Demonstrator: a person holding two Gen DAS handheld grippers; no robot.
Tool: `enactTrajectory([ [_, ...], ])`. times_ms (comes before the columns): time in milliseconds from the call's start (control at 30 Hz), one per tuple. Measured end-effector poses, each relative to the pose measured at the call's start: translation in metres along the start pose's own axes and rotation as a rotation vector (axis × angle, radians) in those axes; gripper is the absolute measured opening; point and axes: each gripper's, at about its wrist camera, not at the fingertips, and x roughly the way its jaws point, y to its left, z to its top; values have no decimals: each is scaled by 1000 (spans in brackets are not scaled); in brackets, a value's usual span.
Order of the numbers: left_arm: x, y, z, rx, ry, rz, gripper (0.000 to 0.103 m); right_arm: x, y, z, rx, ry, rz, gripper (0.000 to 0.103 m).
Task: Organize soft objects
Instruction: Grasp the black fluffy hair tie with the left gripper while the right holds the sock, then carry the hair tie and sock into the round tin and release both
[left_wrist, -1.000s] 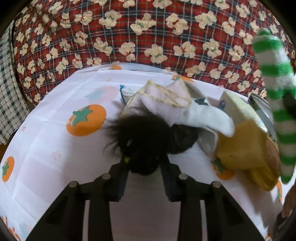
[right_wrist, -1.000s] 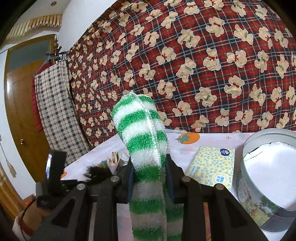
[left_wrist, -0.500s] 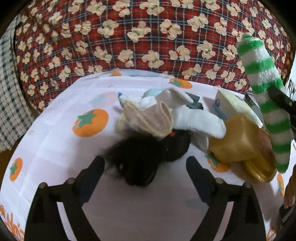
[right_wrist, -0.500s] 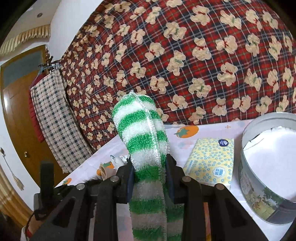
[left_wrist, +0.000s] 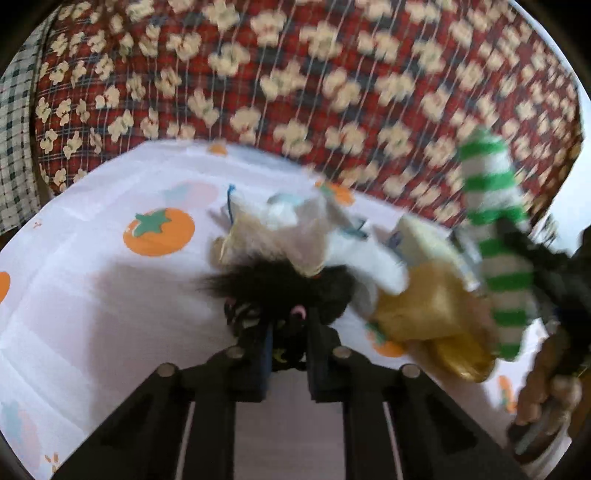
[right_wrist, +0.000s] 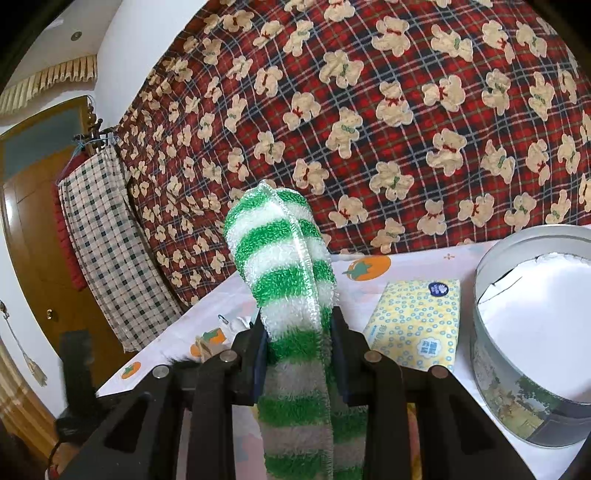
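The left claw (left_wrist: 290, 345) pinches the black furry toy (left_wrist: 280, 284), the right claw (right_wrist: 299, 354) clamps the green-striped sock (right_wrist: 284, 266), and only the right wrist view shows the tissue pack (right_wrist: 417, 325), its label unreadable.

Tissue pack (right_wrist: 417, 325) beside round tin (right_wrist: 517, 387); bear-print plaid blanket (right_wrist: 369, 110) behind.

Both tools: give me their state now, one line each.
Left tool: closed on the black furry item.
Right tool: closed on the green-and-white striped sock.
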Motion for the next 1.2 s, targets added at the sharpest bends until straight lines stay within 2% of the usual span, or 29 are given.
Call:
enactTrajectory([
  [100,-27,2,-5,-13,-72,-50,12,-3,0,1,8,-13,12,32],
  [333,-66,6,-7,-12,-161,-47,12,-11,3,2,7,-46,41,32],
  [600,-114,-11,10,38,-296,-71,12,-23,6,5,6,-94,87,32],
  [700,-122,-19,17,68,-316,-48,12,-27,7,5,1,-102,92,32],
  [767,-123,-22,18,82,-303,-18,15,-28,7,6,-1,-105,90,32],
  [833,-123,-19,14,63,-277,2,36,-30,7,6,5,-109,93,32],
  [867,-121,-17,12,54,-257,1,56,-31,6,7,7,-111,96,32],
  [900,-118,-14,8,48,-213,-3,67,-32,5,7,10,-112,98,32],
  [1033,-111,-12,-18,93,-65,54,67,-35,3,8,18,-115,99,32],
  [1133,-110,-9,-41,82,64,-2,67,-39,1,9,30,-122,112,32],
  [1200,-105,-12,-51,95,127,4,67,-41,2,9,22,-128,111,32],
])
